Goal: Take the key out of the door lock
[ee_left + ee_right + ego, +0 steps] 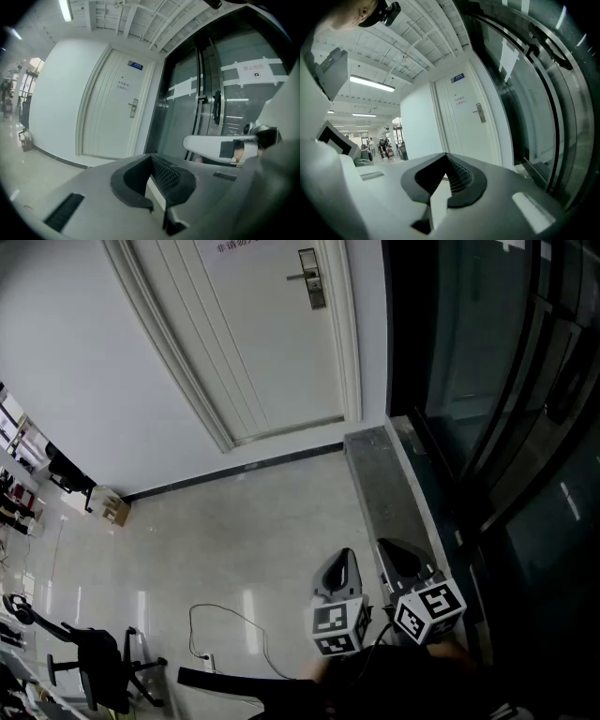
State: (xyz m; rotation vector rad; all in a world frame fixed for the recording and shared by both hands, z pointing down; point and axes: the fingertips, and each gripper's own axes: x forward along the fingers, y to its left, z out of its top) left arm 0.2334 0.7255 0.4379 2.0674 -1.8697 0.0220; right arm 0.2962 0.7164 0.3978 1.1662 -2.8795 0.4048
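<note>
Hovering over open floor, left tool and right tool each pressed together, door lock well ahead.

We see even, cool indoor light from ceiling tubes, with glare streaks on the glossy floor. Both gripper views bend strongly, with dark vignetted corners.

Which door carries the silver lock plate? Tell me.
The white panelled door, with the silver lock plate near its right edge; the dark glass doors beside it show none.
</note>
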